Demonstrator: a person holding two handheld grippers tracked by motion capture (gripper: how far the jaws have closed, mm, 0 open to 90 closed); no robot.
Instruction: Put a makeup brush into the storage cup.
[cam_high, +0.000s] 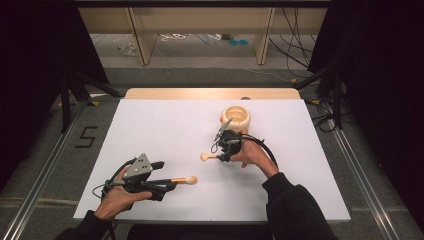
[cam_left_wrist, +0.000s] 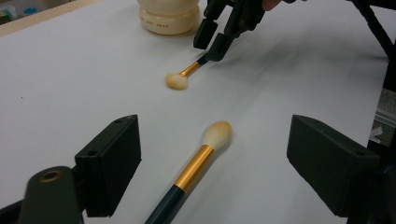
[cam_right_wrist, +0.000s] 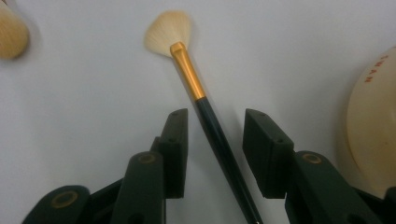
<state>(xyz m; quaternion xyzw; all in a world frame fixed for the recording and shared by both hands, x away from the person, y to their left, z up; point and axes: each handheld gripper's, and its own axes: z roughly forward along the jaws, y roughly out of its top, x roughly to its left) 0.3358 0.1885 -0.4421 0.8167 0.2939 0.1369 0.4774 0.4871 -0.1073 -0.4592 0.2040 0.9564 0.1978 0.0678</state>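
a white board (cam_high: 165, 150) covered most of a wooden table, with dark curtains at both sides and cables on the floor beyond. toward one o'clock on the board stood a cream, round-bellied jar (cam_high: 236, 118), open at the top; its inside could not be made out, and one slim grey handle (cam_high: 223, 128) leaned against its rim at about seven o'clock. red lettering ran down the jar's side in the right gripper view.

two makeup brushes lay flat on the board. the fan brush (cam_right_wrist: 196, 88) had a pale, spread head, a gold ferrule and a dark slim handle; it lay near the board's centre, just below the jar, head pointing to nine o'clock in the high view. the round brush (cam_left_wrist: 198, 161) had a fuller cream head, the same gold band and dark handle, and lay at about seven o'clock, head pointing to three.

the right gripper (cam_high: 223, 148) stood over the fan brush handle, jaws narrowed to either side of it but with a gap showing, not pressing. the left gripper (cam_high: 167, 180) lay low over the round brush handle, jaws spread wide, touching nothing.
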